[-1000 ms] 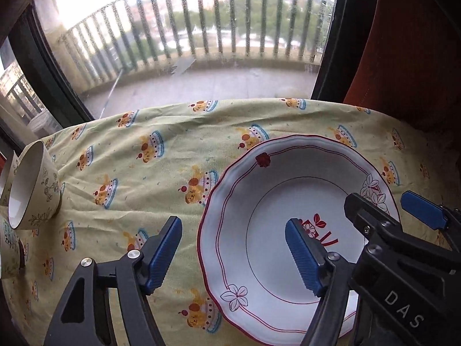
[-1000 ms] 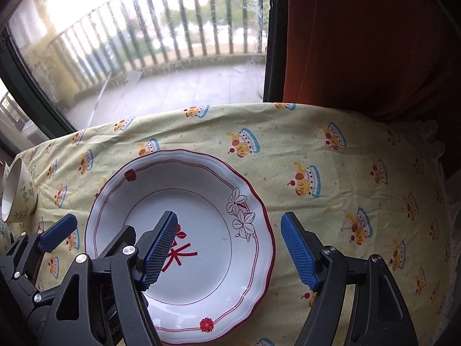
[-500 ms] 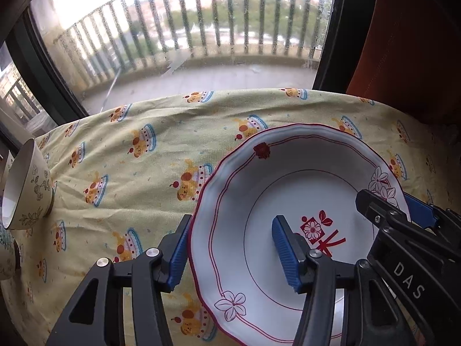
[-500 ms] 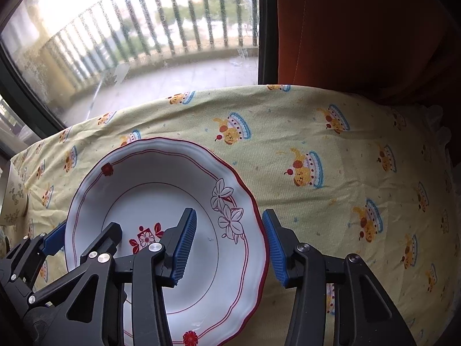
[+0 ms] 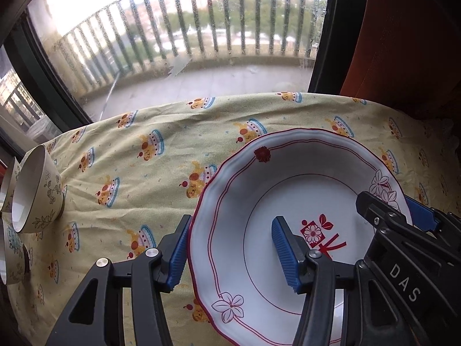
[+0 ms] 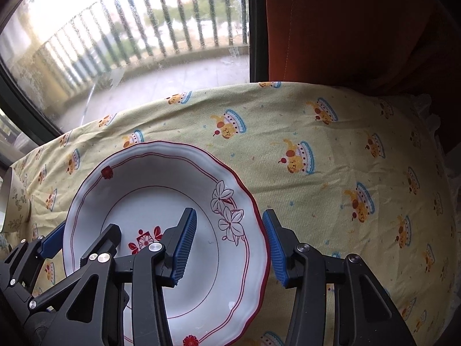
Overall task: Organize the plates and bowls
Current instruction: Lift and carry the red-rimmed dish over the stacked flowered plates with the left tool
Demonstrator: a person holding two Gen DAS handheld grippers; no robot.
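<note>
Plate (image 5: 288, 201) is sitting on the yellow tablecloth (image 5: 129, 150), and you are straddling its rim with both grippers. Your left gripper (image 5: 230, 248) is working the 9 o'clock edge: its jaws have just been closing, the outer blue pad (image 5: 178, 256) is meeting the rim, the inner one is over the white well. Your right gripper (image 6: 227, 245) is doing the same at 3 o'clock, jaws just closed in, outer pad (image 6: 273, 248) against the rim. Whether either inner pad is pressing you cannot tell. Bowls (image 5: 34, 193) are lying tipped at the cloth's 9 o'clock end, well apart from the plate.
</note>
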